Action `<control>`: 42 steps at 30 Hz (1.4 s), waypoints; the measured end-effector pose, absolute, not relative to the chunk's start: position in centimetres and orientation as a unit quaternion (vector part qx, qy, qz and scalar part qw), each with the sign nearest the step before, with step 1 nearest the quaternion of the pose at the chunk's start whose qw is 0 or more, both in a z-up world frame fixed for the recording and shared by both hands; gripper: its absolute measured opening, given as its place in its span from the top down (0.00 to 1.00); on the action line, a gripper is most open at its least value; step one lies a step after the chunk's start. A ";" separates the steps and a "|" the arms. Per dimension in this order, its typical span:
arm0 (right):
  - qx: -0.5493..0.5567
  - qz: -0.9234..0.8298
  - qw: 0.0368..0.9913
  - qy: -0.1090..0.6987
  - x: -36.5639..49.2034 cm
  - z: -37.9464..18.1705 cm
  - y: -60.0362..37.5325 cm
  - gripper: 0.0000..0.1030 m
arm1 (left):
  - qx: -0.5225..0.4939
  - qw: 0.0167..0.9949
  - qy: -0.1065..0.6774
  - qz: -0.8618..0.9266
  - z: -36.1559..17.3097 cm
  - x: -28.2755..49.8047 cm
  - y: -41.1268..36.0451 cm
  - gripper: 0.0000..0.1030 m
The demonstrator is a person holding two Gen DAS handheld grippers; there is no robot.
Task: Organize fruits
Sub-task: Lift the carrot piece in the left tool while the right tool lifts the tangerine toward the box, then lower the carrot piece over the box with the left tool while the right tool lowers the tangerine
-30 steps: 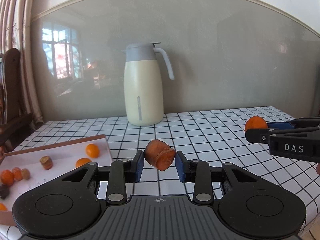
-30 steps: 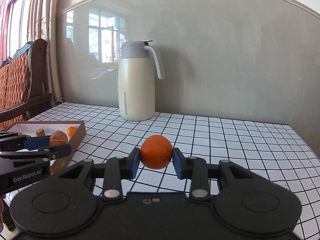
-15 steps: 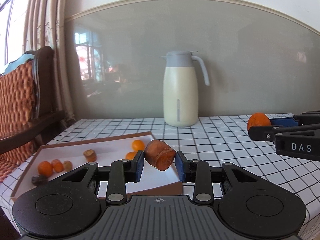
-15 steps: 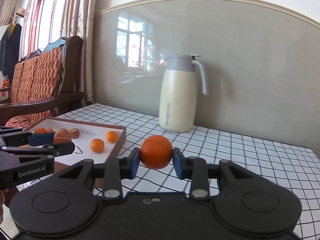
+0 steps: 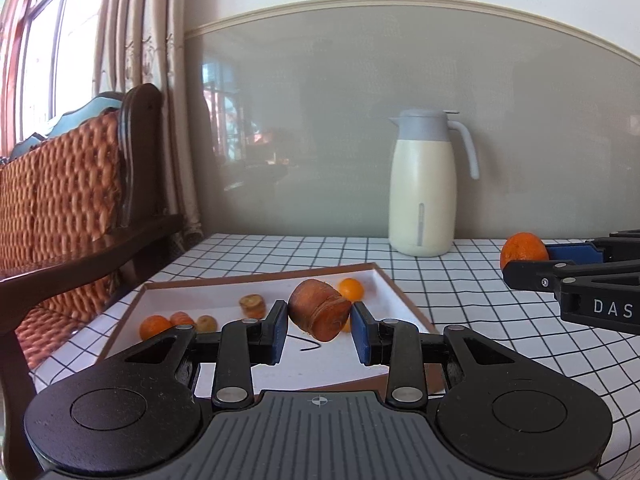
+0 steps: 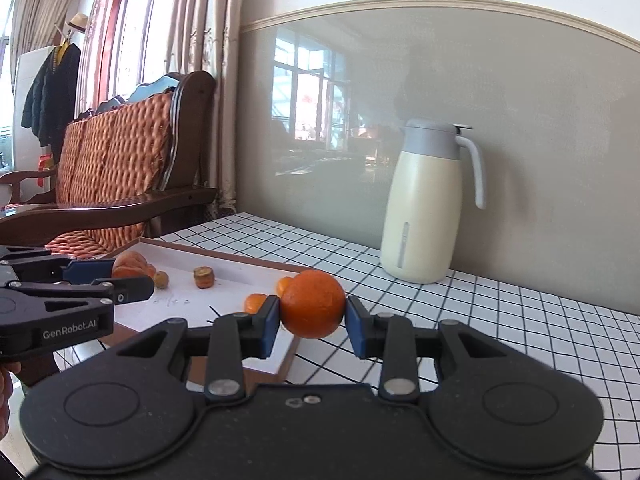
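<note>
Setting: home living or dining room.
Evidence: curtains (image 5: 160, 80), wooden cushioned bench (image 6: 120, 168), thermos jug (image 5: 428, 184), checked tablecloth (image 6: 520, 320).

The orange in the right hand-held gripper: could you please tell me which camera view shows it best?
The right wrist view: the orange sits large and central, clamped in the right hand-held gripper. The left wrist view shows the same orange only small at the right edge, partly hidden behind a finger.
</note>
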State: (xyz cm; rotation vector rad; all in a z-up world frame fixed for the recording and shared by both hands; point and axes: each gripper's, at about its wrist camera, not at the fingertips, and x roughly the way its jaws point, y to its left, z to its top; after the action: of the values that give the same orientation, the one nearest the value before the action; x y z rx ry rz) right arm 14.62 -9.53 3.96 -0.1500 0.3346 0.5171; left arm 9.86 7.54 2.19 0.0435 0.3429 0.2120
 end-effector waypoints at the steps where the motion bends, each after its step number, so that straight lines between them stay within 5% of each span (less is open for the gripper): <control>1: -0.074 0.257 0.949 0.164 14.5 4.0 -9.1 0.74 | 0.022 0.979 0.169 0.109 2.2 9.7 7.9 0.67; 42: -0.086 0.301 0.939 0.145 18.1 4.4 1.6 0.74 | -0.016 0.963 0.162 0.213 3.5 10.6 21.0 0.67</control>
State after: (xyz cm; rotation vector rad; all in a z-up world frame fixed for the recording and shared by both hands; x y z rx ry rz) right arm 18.06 1.61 4.37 -0.1761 0.2962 0.6141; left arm 10.62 21.01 3.47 -0.0316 0.3275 0.4322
